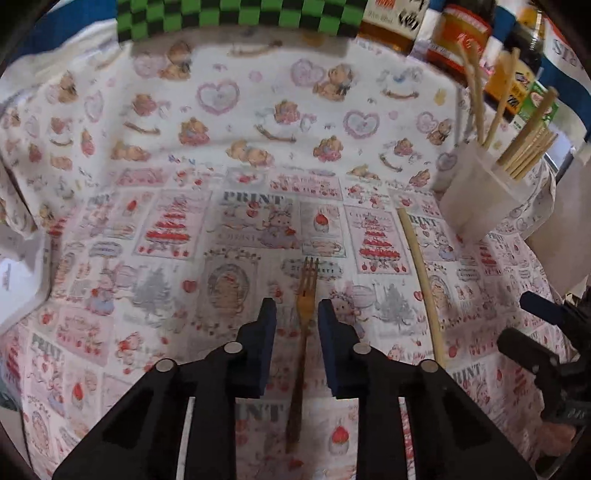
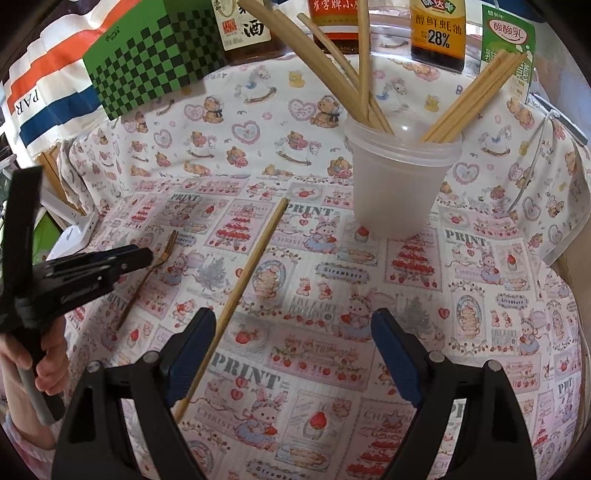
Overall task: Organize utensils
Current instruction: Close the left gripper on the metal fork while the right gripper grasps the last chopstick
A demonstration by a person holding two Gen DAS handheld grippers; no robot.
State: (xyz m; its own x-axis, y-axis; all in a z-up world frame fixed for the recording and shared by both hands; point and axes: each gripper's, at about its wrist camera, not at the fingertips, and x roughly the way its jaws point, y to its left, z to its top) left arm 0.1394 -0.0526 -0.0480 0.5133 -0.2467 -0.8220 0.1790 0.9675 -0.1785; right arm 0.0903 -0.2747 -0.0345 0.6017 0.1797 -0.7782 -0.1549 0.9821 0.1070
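A gold fork (image 1: 305,306) lies flat on the printed tablecloth, tines pointing away. My left gripper (image 1: 297,308) is open and low, one blue finger on each side of the fork's neck, not closed on it. The fork also shows in the right wrist view (image 2: 147,275), with the left gripper (image 2: 142,256) over it. A wooden chopstick (image 1: 421,273) lies to the right of the fork, seen too in the right wrist view (image 2: 240,291). A frosted plastic cup (image 2: 397,181) holds several chopsticks and wooden utensils. My right gripper (image 2: 293,323) is wide open and empty above the cloth.
The cup also stands at the right in the left wrist view (image 1: 480,195). A green checkered box (image 2: 155,55), sauce bottles (image 2: 437,33) and a green carton (image 2: 511,48) line the back. A white box (image 2: 74,232) sits at the left table edge.
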